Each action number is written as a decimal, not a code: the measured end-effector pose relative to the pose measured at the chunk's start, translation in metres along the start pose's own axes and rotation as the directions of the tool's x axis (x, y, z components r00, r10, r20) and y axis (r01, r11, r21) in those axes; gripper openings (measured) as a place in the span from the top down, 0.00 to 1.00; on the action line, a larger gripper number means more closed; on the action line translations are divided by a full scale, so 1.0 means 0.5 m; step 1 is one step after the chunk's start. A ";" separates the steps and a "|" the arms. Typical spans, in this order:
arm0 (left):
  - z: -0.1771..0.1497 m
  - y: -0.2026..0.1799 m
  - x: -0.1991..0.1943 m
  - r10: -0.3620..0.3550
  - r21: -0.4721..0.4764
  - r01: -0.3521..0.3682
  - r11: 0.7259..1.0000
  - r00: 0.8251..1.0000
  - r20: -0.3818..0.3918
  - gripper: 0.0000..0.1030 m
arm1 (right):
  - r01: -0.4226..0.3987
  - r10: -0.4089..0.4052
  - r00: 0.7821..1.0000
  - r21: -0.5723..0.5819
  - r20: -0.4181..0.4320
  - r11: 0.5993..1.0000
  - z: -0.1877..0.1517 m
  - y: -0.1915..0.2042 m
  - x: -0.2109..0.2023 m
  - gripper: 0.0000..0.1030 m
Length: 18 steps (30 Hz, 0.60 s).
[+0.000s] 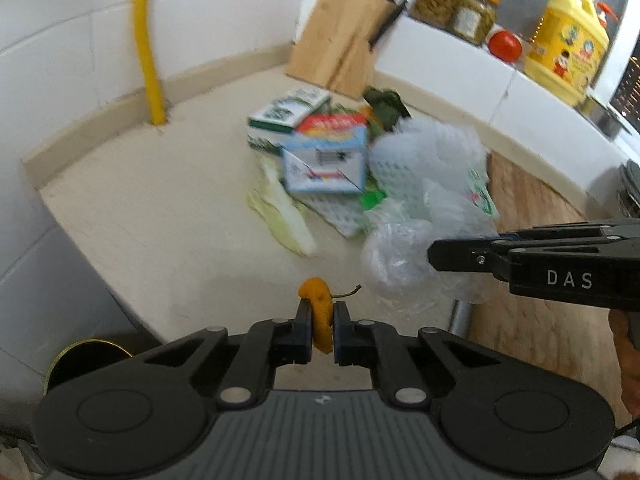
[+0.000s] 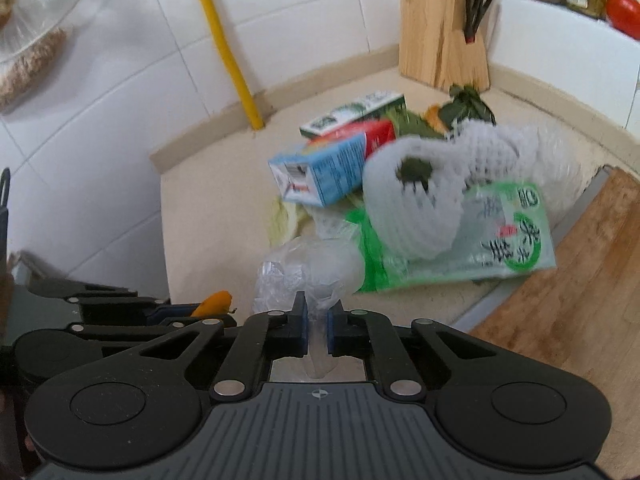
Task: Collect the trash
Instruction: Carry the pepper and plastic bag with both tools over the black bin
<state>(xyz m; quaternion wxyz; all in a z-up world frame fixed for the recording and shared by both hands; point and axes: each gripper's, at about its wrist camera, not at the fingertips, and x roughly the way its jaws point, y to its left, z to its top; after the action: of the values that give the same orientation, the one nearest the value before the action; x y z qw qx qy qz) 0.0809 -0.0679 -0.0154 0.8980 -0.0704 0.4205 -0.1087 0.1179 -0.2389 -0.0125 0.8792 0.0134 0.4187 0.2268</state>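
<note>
Left hand-held gripper (image 1: 322, 326): pads pinching a curled strip of orange peel (image 1: 320, 316), lifted clear above the bench (image 1: 160, 208).

Right hand-held gripper (image 2: 317, 322): pads pinching a fold of clear plastic bag (image 2: 308, 272), whose bulk lies crumpled just ahead of the fingers.

Trash heap, mid-bench: blue carton (image 2: 320, 176) leaning on a green-and-white carton (image 2: 356, 114); white foam fruit net (image 2: 424, 196) lying over a green printed packet (image 2: 500, 240); pale cabbage leaf (image 1: 280, 216) beside the cartons; dark green leaves (image 2: 470, 106) behind.

Surroundings: wooden knife block (image 2: 436, 32) in the corner; yellow pipe (image 2: 224, 44) against the tiled wall; wooden cutting board (image 2: 580, 300) at right; tomato (image 1: 505, 45) and yellow detergent jug (image 1: 566, 42) on the ledge.
</note>
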 end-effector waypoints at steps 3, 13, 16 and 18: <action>0.004 0.026 -0.018 0.020 -0.028 -0.019 0.999 0.999 0.025 0.95 | 0.004 -0.004 1.000 -0.005 0.018 1.000 0.014 0.020 -0.002 0.89; -0.030 0.140 -0.070 0.152 -0.176 -0.143 0.974 0.988 0.040 0.95 | -0.083 0.084 0.996 -0.103 0.003 0.991 0.051 0.142 0.057 0.89; -0.050 0.181 -0.088 0.207 -0.231 -0.194 0.953 0.978 0.033 0.95 | -0.129 0.127 0.992 -0.145 -0.023 0.981 0.060 0.190 0.086 0.89; -0.063 0.210 -0.099 0.239 -0.267 -0.223 0.938 0.971 0.026 0.95 | -0.156 0.151 0.988 -0.172 -0.046 0.973 0.065 0.221 0.107 0.89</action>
<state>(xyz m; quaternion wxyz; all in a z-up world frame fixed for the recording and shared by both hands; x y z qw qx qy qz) 0.0399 0.0449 -0.0216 0.8991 -0.1416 0.4105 0.0561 0.1283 -0.1125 -0.0068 0.8500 -0.0353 0.4090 0.3303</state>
